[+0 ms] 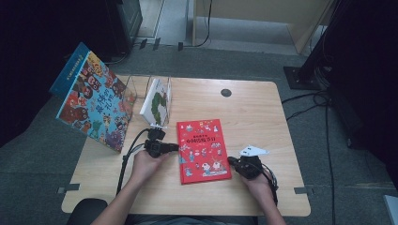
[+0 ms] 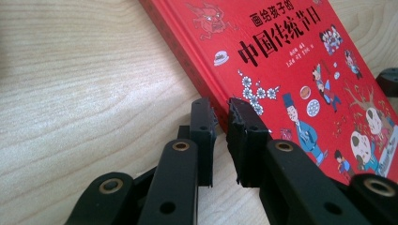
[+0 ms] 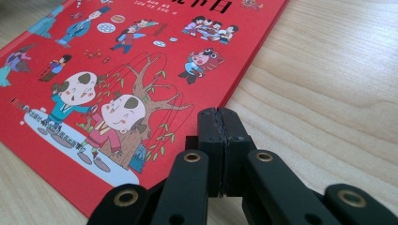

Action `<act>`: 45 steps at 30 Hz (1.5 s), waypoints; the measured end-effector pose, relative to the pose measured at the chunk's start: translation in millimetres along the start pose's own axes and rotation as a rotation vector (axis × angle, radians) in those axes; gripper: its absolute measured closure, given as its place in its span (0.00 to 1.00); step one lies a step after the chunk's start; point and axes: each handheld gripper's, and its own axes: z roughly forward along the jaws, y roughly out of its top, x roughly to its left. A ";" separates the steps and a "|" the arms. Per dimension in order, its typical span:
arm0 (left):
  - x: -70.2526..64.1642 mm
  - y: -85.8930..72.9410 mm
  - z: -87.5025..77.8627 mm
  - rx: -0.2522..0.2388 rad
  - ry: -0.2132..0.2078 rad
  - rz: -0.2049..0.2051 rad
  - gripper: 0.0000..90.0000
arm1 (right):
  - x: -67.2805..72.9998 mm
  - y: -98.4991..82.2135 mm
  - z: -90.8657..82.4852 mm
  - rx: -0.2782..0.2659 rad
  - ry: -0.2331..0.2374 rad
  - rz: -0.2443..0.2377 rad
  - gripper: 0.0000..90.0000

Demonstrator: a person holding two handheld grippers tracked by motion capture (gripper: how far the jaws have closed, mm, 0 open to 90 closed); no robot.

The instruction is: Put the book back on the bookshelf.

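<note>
The left gripper (image 2: 221, 112), jaws slightly apart, straddles the spine edge of the red book (image 1: 202, 150) lying flat; the right gripper (image 3: 218, 123), jaws together, waits at the book's opposite edge. Close squarely on the spine before lifting.

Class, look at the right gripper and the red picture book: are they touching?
Cannot tell. In the right gripper view the right gripper, jaws closed together, sits right at the red picture book's edge, but neither contact nor a gap shows plainly.
</note>
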 end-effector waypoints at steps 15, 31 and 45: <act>-13.9 -8.6 -6.2 0.012 0.030 0.025 0.90 | -10.8 12.8 0.9 -0.037 0.034 0.092 0.72; -14.6 -2.1 0.3 0.023 0.040 0.020 0.90 | -31.8 54.7 29.0 0.193 0.137 0.305 0.65; -19.8 -4.8 4.6 0.006 0.016 0.000 0.94 | -52.4 67.7 35.1 0.281 0.162 0.458 0.72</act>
